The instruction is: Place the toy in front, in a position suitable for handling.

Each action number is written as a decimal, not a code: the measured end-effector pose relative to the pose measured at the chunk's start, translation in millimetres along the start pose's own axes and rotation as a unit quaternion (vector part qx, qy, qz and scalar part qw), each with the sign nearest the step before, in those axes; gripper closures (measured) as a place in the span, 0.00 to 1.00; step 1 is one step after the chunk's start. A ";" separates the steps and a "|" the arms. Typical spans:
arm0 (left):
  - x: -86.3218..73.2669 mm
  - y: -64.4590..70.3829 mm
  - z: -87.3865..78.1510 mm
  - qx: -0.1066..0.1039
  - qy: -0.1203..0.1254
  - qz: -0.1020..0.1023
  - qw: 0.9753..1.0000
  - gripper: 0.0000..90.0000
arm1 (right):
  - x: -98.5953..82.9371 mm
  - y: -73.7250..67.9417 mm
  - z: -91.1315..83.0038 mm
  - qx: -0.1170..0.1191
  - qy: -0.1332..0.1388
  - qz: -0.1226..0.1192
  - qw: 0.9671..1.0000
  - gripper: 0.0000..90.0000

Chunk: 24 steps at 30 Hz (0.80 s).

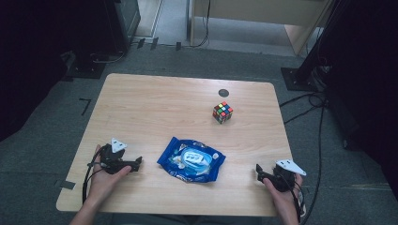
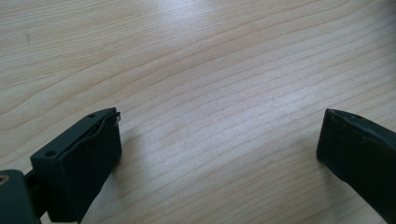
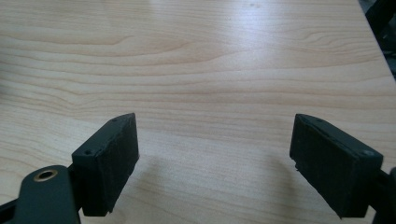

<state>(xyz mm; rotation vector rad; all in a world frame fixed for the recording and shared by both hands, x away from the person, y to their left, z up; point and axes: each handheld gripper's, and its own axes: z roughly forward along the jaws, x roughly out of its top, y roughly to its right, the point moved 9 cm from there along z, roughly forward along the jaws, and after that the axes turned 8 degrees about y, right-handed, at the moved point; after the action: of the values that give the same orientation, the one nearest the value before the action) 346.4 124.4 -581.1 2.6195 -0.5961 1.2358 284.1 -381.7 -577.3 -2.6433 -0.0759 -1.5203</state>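
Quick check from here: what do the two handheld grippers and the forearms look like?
Both the left gripper and the right gripper are black, with two blocky matte jaws, a grey three-cornered plate on top and a black trailing cable. Forearms show no sleeves.

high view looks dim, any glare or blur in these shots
High view: dim and soft, dark surroundings, a pale sheen on the glossy blue plastic wipes packet. Left gripper view: bright glare patch on the light wooden table, near black jaws slightly soft. Right gripper view: mild glare at the top, soft shadows under the open jaws.
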 end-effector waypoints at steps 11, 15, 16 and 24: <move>7.7 54.5 -17.5 -0.054 0.040 0.020 0.998 0.17 | 18.1 -65.5 -5.2 0.091 0.024 -0.017 0.995 0.46; 7.7 71.4 -19.3 -0.069 0.049 0.027 0.996 0.26 | 25.4 -91.6 -4.0 0.123 0.029 -0.022 0.992 0.51; 7.4 76.0 -19.4 -0.075 0.050 0.030 0.995 0.27 | 27.8 -100.9 -2.1 0.131 0.029 -0.025 0.991 0.52; 3.6 97.7 -4.6 -0.071 0.026 0.052 0.996 0.38 | 30.0 -153.3 15.3 0.184 0.004 -0.044 0.982 0.53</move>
<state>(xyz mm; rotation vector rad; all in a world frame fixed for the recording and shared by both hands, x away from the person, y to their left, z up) 303.1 36.7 -575.9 2.4606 -0.7903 1.2367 298.7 -227.7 -550.7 -2.3660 -0.4349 -1.3824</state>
